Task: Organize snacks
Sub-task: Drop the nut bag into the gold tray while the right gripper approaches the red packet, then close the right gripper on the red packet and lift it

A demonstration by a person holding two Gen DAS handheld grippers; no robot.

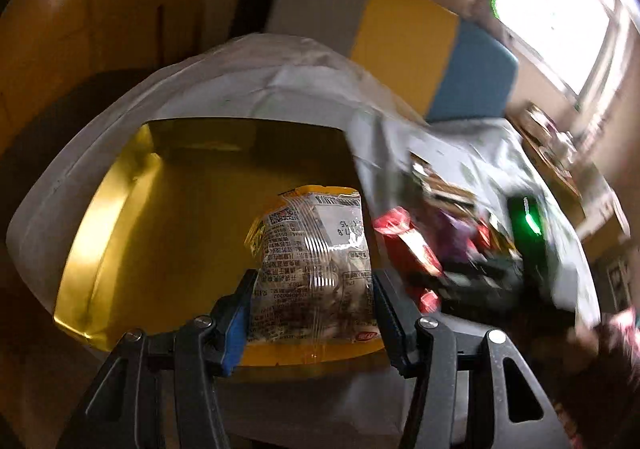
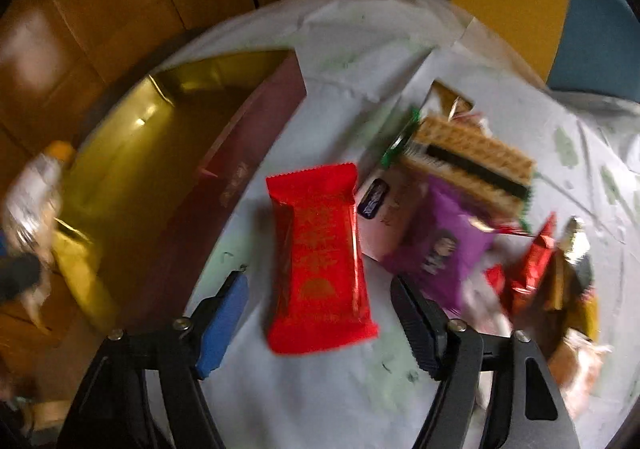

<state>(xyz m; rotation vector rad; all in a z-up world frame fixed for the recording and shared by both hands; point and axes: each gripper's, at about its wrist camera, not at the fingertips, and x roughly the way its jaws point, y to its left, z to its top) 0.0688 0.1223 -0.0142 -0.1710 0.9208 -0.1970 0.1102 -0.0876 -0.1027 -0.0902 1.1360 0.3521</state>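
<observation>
A white cloth [image 2: 344, 49] covers the tabletop, with wooden panelling behind and a grey, yellow and blue panel at the far edge. A gold-lined box [image 1: 120, 217] with a dark maroon outer wall sits on the cloth.

Left gripper [image 1: 314, 313]: jaws clenched on a clear printed snack packet [image 1: 316, 269] with yellow trim. The packet stands between the two pads, its long axis running away from the camera, far end raised over the box interior. Both pads press its lower sides.

Right gripper [image 2: 320, 313]: jaws spread wide, grasping nothing. A red snack packet [image 2: 320, 261] lies flat on the cloth between them, apart from either pad. Its long axis runs roughly along the line of the fingers, tilted slightly, crimped ends near and far.

Beside the red packet lie a purple packet [image 2: 440, 249], a wafer pack [image 2: 472, 165] and further wrappers, blurred. The heap is just right of the box.
</observation>
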